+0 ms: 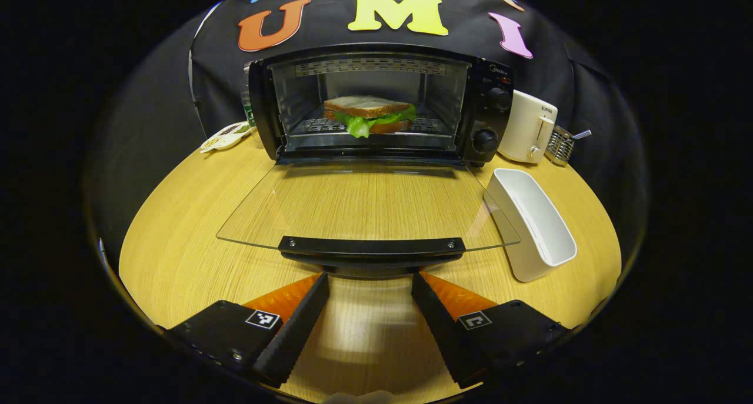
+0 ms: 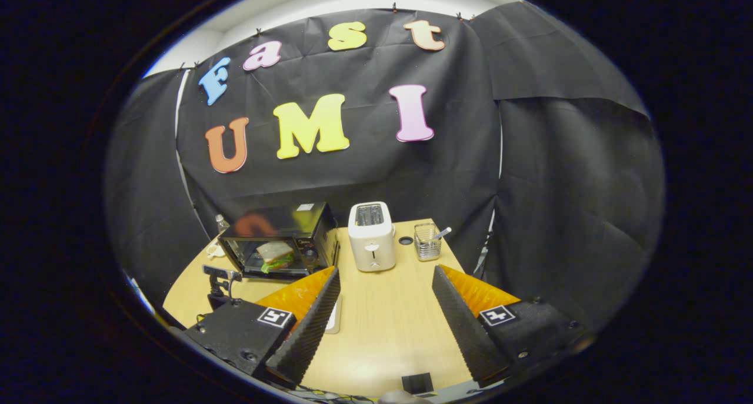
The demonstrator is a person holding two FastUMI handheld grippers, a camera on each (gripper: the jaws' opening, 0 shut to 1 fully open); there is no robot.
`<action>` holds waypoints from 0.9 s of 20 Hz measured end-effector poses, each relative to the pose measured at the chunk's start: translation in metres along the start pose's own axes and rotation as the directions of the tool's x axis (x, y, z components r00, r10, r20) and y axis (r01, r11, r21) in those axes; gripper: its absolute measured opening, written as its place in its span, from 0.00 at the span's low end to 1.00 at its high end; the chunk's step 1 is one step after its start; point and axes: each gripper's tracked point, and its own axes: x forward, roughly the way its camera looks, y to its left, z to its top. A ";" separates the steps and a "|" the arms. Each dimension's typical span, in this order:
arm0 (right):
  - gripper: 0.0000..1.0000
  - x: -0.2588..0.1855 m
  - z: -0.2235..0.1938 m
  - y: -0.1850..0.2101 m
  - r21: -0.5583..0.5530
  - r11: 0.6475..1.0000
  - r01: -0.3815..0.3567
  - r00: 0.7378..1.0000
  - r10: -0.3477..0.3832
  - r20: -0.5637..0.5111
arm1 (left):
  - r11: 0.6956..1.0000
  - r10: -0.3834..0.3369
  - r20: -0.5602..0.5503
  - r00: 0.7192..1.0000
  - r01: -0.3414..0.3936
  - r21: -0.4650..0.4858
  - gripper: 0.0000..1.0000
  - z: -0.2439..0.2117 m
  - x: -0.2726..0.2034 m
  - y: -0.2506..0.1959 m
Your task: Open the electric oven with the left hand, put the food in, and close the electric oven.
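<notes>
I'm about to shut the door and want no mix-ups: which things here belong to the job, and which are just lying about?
Job:
- electric oven, door folded down flat
- sandwich on the rack inside
- door handle, just ahead of the open left claw

Lying about:
- white toaster
- white tray
- wire basket
- small dish left of the oven

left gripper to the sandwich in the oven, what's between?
In the left gripper view, the lowered glass door with its black handle lies between the left gripper and the sandwich.
</notes>
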 end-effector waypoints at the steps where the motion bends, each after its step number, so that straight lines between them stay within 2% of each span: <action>1: 1.00 0.002 0.000 0.001 -0.003 1.000 -0.003 1.000 0.003 -0.003 | 1.000 0.001 0.000 1.000 -0.001 -0.003 0.94 0.001 0.000 0.000; 8: 1.00 0.010 0.001 0.010 0.000 1.000 -0.021 1.000 0.021 -0.011 | 1.000 -0.008 0.026 1.000 0.008 -0.010 0.94 0.023 -0.017 -0.002; 13: 1.00 0.012 0.004 0.024 -0.003 0.999 -0.051 0.999 0.051 -0.006 | 0.999 -0.013 0.091 0.996 0.016 -0.033 0.94 0.063 -0.033 -0.003; 18: 1.00 0.012 0.008 0.024 0.006 0.999 -0.049 0.999 0.049 0.007 | 1.000 -0.010 0.154 0.988 0.013 -0.018 0.94 0.106 -0.031 0.002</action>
